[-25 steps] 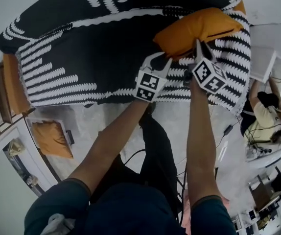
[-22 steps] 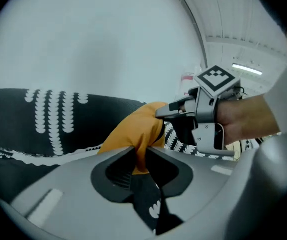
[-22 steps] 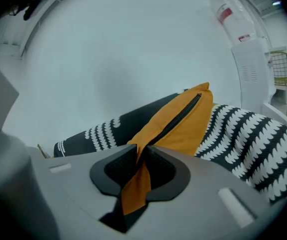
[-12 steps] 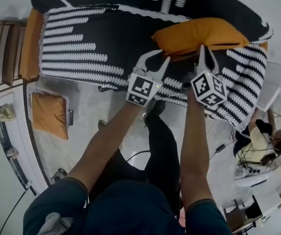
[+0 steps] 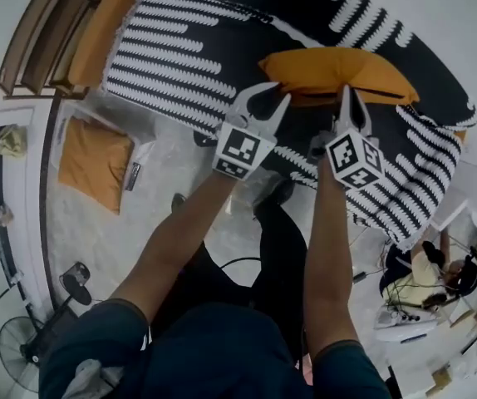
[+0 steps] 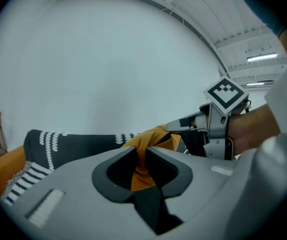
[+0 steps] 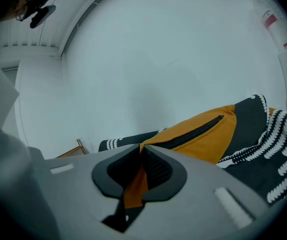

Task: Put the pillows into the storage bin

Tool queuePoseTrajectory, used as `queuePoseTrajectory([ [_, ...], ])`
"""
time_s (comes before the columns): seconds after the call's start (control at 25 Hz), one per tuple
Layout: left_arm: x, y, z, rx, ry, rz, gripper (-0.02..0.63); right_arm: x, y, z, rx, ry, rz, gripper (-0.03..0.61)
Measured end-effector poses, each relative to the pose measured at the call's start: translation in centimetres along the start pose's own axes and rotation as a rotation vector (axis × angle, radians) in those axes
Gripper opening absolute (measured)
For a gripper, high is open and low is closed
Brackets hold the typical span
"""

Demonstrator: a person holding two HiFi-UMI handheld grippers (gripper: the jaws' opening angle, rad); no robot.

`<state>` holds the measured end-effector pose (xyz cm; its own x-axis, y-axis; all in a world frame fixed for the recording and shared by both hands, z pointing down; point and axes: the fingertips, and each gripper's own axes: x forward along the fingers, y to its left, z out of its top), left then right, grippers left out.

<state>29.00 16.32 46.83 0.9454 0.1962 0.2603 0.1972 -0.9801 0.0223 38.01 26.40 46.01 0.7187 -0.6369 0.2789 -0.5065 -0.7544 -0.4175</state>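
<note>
Both tools are pinched almost closed on the near edge of an orange zippered pillow [image 5: 338,69]. The left gripper [image 5: 270,100] squeezes a bunched fold of fabric at its left corner, and the right gripper [image 5: 346,98] nips the edge by the black zipper. The pillow is held over the black-and-white patterned sofa [image 5: 189,56], well apart from the storage bin [image 5: 145,150], which sits on the floor by the sofa's left end with a second orange pillow [image 5: 93,160] lying inside it.
</note>
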Motion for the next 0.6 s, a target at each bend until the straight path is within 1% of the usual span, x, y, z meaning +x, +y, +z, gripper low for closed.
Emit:
queuePoseTrajectory([
  [0.24, -8.1, 7.7, 1.0, 0.027, -0.019, 0.097, 0.059, 2.2, 11.0, -1.9, -0.019, 0.030, 0.114, 0.034],
  [0.36, -12.6, 12.2, 1.6, 0.050, -0.028, 0.145, 0.058, 3.4, 17.5, -2.9, -0.030, 0.045, 0.180, 0.034],
  [0.6, -24.5, 20.4, 1.0, 0.086, -0.010, 0.263, 0.058, 4.1, 31.6, -7.3, -0.046, 0.101, 0.325, 0.034],
])
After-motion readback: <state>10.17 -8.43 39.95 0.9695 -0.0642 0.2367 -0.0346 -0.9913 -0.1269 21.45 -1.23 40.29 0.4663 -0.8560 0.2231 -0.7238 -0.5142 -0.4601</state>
